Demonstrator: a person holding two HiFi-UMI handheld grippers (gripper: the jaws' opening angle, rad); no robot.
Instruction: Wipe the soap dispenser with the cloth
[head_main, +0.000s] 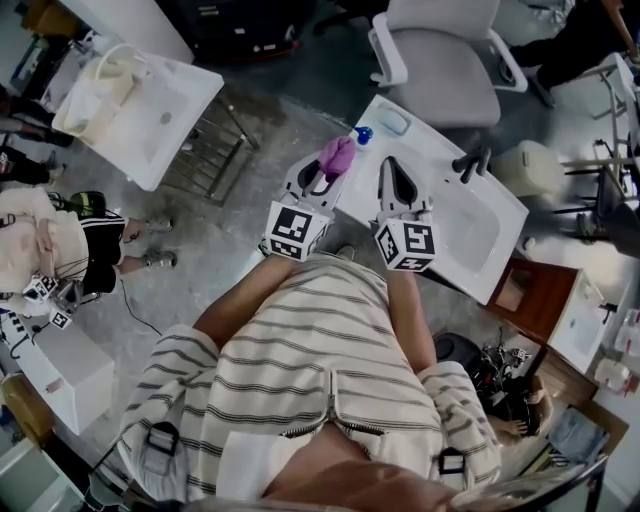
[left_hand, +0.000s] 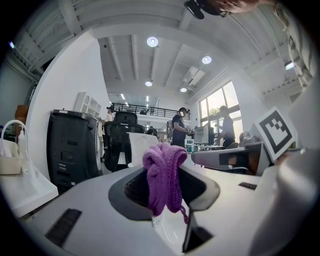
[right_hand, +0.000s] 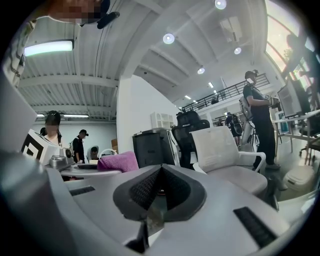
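While the head view is showing both tools held side by side over the white worktop (head_main: 500, 210), it alone is showing the soap dispenser (head_main: 362, 134). This is a small item with a blue top, standing on the worktop just ahead of the left tool (head_main: 330, 168) and slightly toward the right tool's side.

The left gripper view is showing that tool's jaws clamped on a bunched purple cloth (left_hand: 164, 175), which is rising above the jaw tips and hanging down between them. From above, the cloth is lying between the tool tips and the dispenser, very close to the blue top; whether the two are touching cannot be told.

The right gripper view is showing the right tool (right_hand: 160, 172) with its jaws pressed together and nothing gripped. It is also catching the cloth off to its left at about jaw height, and a white office chair (right_hand: 225, 150) ahead. The right tool is sitting beside the dispenser, apart from it.
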